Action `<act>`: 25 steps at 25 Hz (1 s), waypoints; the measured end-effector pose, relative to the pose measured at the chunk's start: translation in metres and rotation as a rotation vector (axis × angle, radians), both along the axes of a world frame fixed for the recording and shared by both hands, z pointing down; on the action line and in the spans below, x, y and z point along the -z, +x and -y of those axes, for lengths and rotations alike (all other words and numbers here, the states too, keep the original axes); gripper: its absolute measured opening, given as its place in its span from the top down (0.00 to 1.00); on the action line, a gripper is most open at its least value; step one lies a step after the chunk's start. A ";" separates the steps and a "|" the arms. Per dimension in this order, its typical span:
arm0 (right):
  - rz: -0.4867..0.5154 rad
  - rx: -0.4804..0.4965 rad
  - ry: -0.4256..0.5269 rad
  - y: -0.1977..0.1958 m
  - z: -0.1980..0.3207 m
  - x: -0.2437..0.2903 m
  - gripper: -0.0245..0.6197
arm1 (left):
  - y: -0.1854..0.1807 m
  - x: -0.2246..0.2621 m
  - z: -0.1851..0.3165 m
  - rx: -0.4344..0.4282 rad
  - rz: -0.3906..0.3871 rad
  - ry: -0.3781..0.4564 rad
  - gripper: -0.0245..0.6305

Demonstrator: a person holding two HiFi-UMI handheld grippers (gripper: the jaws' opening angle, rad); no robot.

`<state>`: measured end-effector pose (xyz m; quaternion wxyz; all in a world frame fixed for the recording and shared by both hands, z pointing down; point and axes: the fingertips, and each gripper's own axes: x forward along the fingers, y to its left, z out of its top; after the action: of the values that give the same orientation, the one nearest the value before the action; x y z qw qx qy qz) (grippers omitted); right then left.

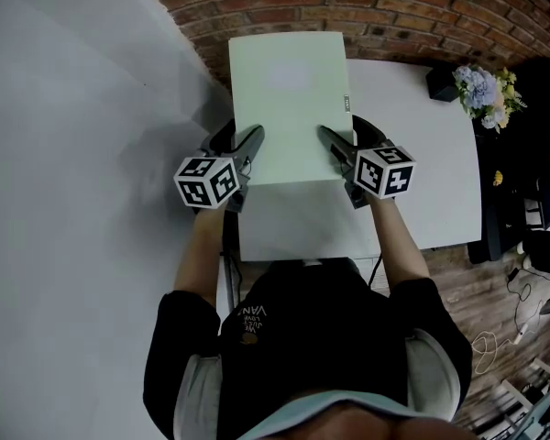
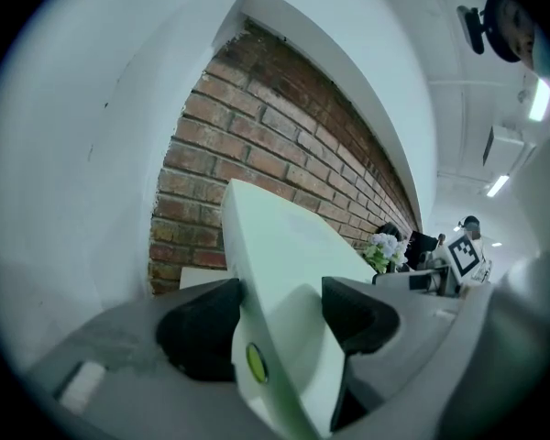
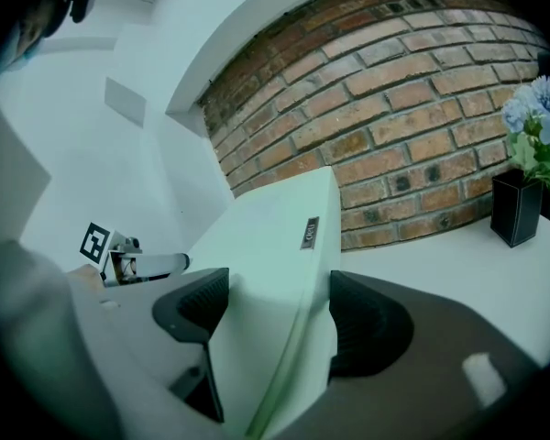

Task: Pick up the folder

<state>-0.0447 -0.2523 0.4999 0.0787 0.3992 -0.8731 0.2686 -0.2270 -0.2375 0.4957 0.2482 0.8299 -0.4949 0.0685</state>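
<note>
Left gripper (image 1: 254, 141): jaws clamped on the left edge of the folder (image 1: 289, 108), near its close end. The folder is pale green, shut and held roughly level between both grippers, over the white desk (image 1: 431, 181). Its far end reaches toward the brick wall (image 1: 394, 7). Right gripper (image 1: 330, 143): jaws pinching the folder's right edge, opposite the left gripper. Right of the folder, well apart from it, flowers (image 1: 481, 90) stand in a black vase (image 1: 440, 82) on the desk.

Right gripper (image 3: 280, 319) clamped on pale folder (image 3: 270, 236) edge.
</note>
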 end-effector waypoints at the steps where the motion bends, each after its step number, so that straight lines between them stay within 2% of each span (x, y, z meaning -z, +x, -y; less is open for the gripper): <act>1: 0.000 0.003 0.003 0.001 -0.001 0.002 0.44 | 0.001 0.002 -0.002 0.002 0.001 0.004 0.53; 25: -0.025 0.058 0.109 0.034 -0.042 0.041 0.45 | 0.035 0.046 -0.050 0.023 0.056 0.118 0.53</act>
<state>-0.0104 -0.2098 0.4587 0.0756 0.3807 -0.8966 0.2131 -0.1915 -0.1877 0.4501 0.1858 0.8352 -0.5142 0.0596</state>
